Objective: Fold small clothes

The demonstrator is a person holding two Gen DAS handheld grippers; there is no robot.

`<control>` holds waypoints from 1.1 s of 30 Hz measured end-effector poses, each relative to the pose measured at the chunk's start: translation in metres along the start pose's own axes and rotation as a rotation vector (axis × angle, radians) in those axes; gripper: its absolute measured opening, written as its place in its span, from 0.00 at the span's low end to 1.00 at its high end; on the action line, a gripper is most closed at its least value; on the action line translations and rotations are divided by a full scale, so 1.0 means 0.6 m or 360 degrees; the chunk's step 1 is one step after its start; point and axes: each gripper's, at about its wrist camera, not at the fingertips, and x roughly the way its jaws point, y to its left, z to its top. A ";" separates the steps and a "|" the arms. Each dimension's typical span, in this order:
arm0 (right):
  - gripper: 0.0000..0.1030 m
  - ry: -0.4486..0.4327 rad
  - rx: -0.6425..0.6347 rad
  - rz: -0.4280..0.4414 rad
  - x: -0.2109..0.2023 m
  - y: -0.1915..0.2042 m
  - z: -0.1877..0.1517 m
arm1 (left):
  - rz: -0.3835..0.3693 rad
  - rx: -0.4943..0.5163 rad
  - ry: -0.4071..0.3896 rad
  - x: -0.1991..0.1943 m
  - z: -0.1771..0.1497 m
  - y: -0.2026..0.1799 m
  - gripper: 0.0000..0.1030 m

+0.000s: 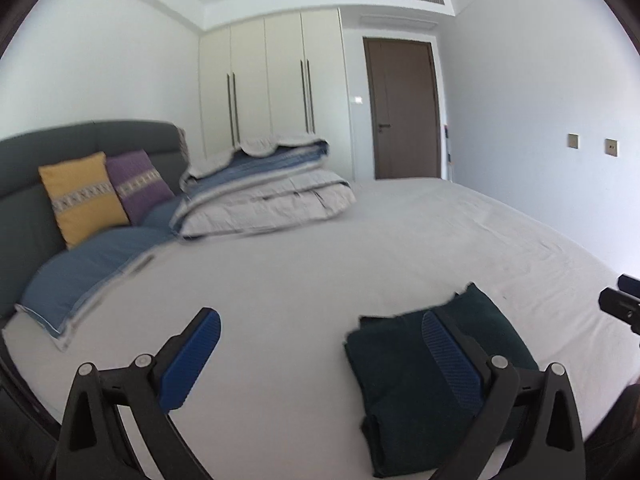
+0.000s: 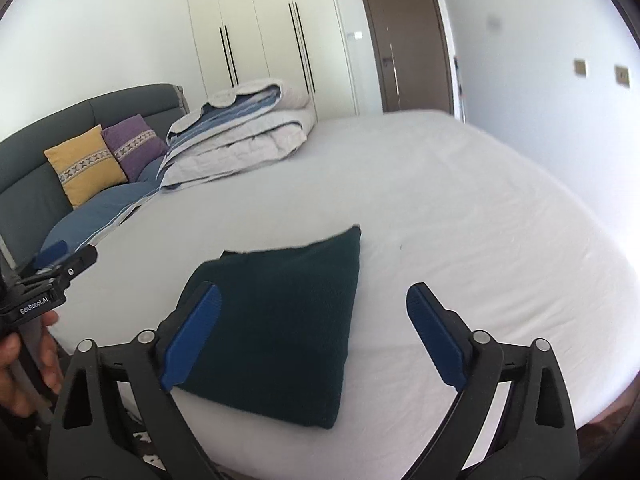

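A dark green garment [image 1: 404, 384] lies folded into a compact rectangle on the white bed sheet [image 1: 320, 264] near the front edge. It also shows in the right wrist view [image 2: 280, 320]. My left gripper [image 1: 320, 324] is open and empty, raised above the bed, with the garment under its right finger. My right gripper [image 2: 314, 300] is open and empty, raised over the garment, whose left part lies behind my left finger. The left gripper [image 2: 60, 268] shows at the left edge of the right wrist view, held in a hand.
A folded grey-and-blue duvet [image 1: 264, 188] sits at the far side of the bed. Yellow [image 1: 80, 196] and purple [image 1: 138, 184] cushions and blue pillows [image 1: 88, 272] lean by the grey headboard [image 1: 28, 184]. A wardrobe [image 1: 272, 80] and a brown door [image 1: 404, 108] stand behind.
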 end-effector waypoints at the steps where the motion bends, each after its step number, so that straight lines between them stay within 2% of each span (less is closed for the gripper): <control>1: 0.97 -0.0079 -0.0056 -0.0042 -0.014 0.012 0.011 | 0.0051 0.0012 -0.0055 -0.012 0.009 0.002 1.00; 3: 1.00 -0.0175 -0.0112 -0.0116 -0.037 0.027 0.028 | 0.0132 0.0004 -0.0119 -0.032 0.026 0.010 1.00; 5: 1.00 -0.0250 -0.0126 -0.0153 -0.057 0.039 0.046 | 0.0185 -0.0015 -0.0125 -0.045 0.038 0.017 1.00; 6: 1.00 -0.0267 -0.0118 -0.0153 -0.065 0.045 0.055 | 0.0201 -0.0010 -0.0093 -0.046 0.045 0.020 1.00; 7: 1.00 -0.0286 -0.0101 -0.0143 -0.074 0.050 0.065 | 0.0279 0.0023 -0.0075 -0.045 0.048 0.022 1.00; 10: 1.00 -0.0304 -0.0067 -0.0122 -0.086 0.062 0.084 | 0.0284 0.0005 0.0016 -0.029 0.045 0.024 1.00; 12: 1.00 -0.0279 -0.0051 -0.0098 -0.090 0.064 0.088 | 0.0276 -0.0001 0.0166 0.003 0.026 0.021 1.00; 15: 1.00 -0.0133 -0.0002 -0.0063 -0.066 0.064 0.089 | 0.0187 -0.0057 0.0388 0.048 -0.009 0.018 1.00; 18: 1.00 0.0114 0.0091 -0.0045 -0.009 0.049 0.072 | 0.0139 -0.0090 0.0577 0.079 -0.054 0.011 1.00; 23: 1.00 0.0443 0.0181 -0.0137 0.076 0.033 0.017 | 0.0077 -0.0125 0.0822 0.101 -0.119 0.001 1.00; 25: 1.00 0.0507 0.0189 -0.0167 0.095 0.031 -0.005 | 0.0073 -0.0138 0.0871 0.105 -0.134 0.001 1.00; 28: 1.00 0.0526 0.0125 -0.0201 0.103 0.042 -0.025 | 0.0087 -0.0122 0.0897 0.110 -0.146 0.001 1.00; 33: 1.00 0.0568 0.0063 -0.0189 0.114 0.066 -0.052 | 0.0087 -0.0146 0.0906 0.107 -0.142 0.005 1.00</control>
